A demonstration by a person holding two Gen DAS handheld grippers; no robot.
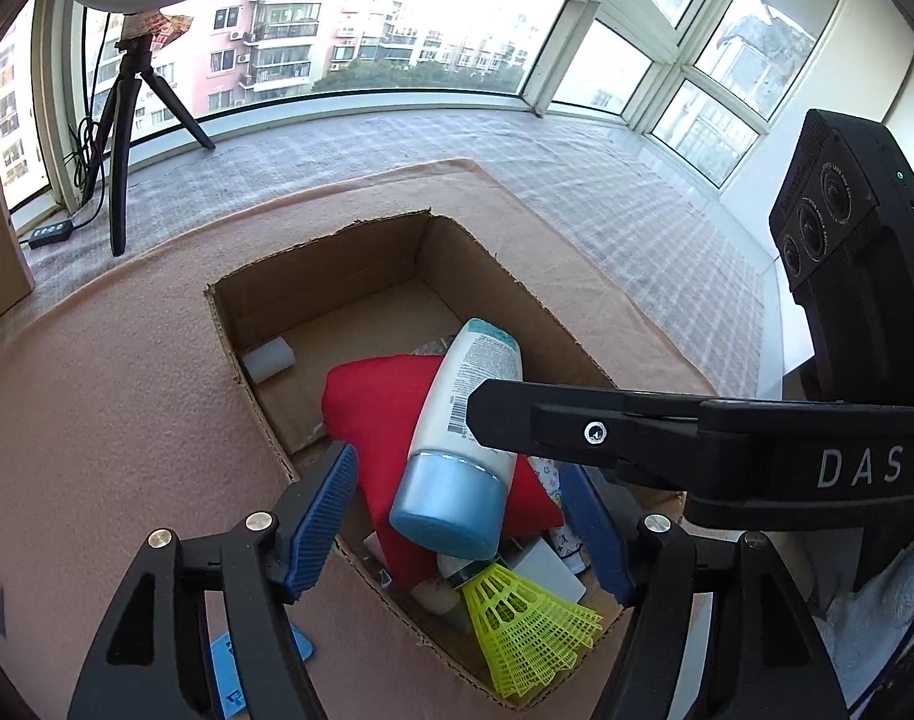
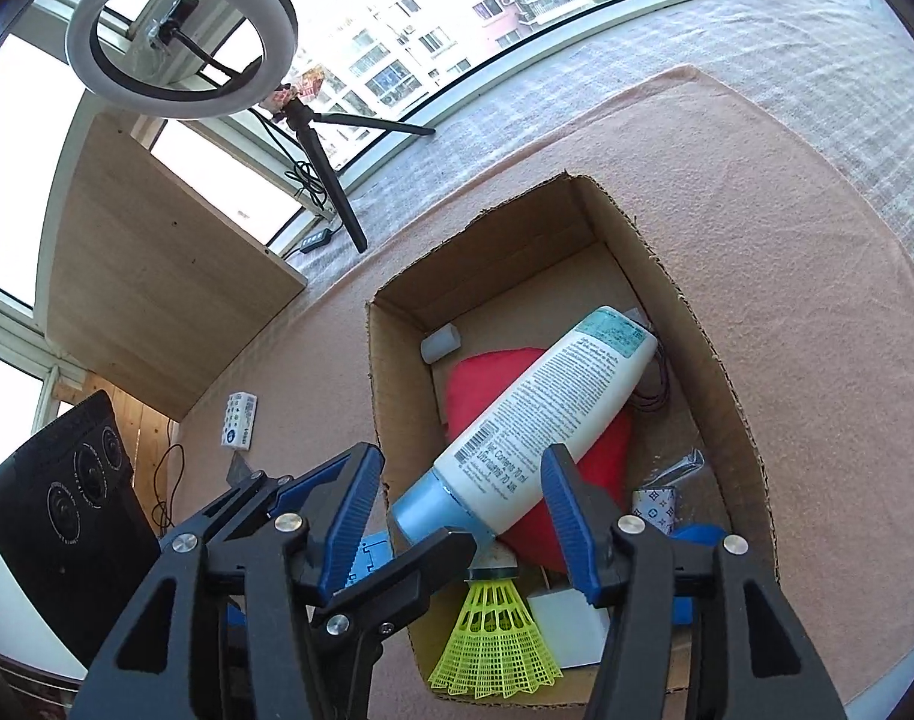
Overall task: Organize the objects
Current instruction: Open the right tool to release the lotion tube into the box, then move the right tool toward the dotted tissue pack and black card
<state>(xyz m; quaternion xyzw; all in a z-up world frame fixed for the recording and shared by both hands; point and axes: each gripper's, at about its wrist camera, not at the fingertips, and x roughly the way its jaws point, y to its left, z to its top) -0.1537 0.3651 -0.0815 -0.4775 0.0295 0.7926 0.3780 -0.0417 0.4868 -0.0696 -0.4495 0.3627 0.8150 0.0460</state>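
Observation:
An open cardboard box (image 1: 312, 276) (image 2: 487, 240) sits on a pinkish mat. Inside, a white bottle with a light-blue cap (image 1: 466, 420) (image 2: 547, 414) lies tilted on a red cloth pouch (image 1: 372, 414) (image 2: 487, 384). A yellow shuttlecock (image 1: 529, 630) (image 2: 493, 642) lies at the near end beside a white block (image 1: 547, 570) (image 2: 568, 624). My left gripper (image 1: 463, 522) hovers open over the bottle's cap, fingers clear of it. My right gripper (image 2: 463, 516) is open astride the bottle's lower body; its black finger (image 1: 577, 426) crosses the bottle in the left wrist view.
A small white block (image 1: 267, 360) (image 2: 440, 343) lies in the box's far corner, a patterned packet (image 2: 655, 510) near the right wall. A ring light on a tripod (image 2: 180, 36) (image 1: 123, 138) stands by the window. A small white card box (image 2: 239, 420) lies on the mat beside a wooden panel (image 2: 156, 276).

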